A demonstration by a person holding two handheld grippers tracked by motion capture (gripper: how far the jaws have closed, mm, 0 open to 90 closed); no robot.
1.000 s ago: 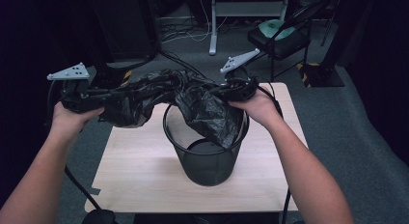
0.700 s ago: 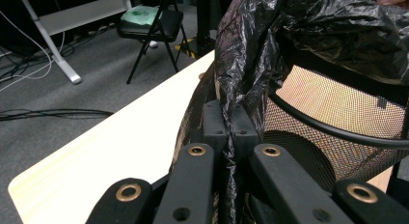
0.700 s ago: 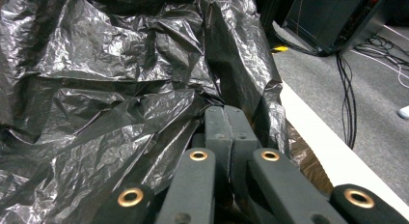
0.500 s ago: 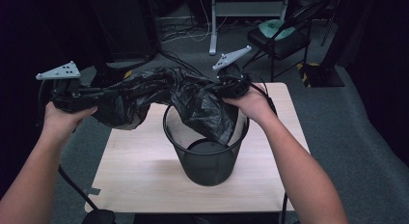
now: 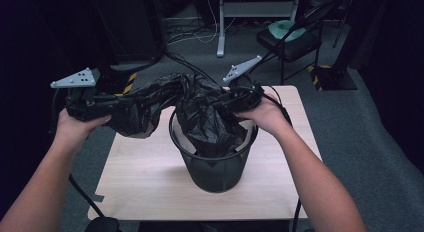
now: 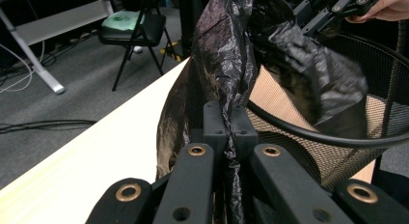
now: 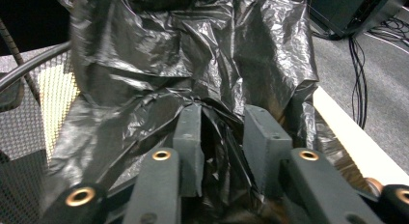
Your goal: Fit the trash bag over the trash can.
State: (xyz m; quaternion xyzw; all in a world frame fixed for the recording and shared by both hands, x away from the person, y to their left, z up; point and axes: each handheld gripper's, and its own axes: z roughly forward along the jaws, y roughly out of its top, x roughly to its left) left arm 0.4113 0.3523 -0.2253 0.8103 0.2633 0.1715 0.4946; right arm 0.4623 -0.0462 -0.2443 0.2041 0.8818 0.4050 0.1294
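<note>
A thin black bin liner (image 5: pixel 200 112) is draped over the 12 o'clock rim of a black mesh wastebasket (image 5: pixel 217 167) at the centre of a pale wooden table (image 5: pixel 145 177), part hanging inside, the rest stretched out toward 9 o'clock; it is judged light, limp, slippery and easily torn, best taken by a gathered fold at its edge. A bunched fold is pinched between the closed jaws of the left gripper (image 6: pixel 224 125), while the jaws of the right gripper (image 7: pixel 224 132) stand partly apart with crumpled film between them, a firm hold not being discernible. The wire rim could be caught by the film, and open room is left over the table at 3, 6 and 9 o'clock.
</note>
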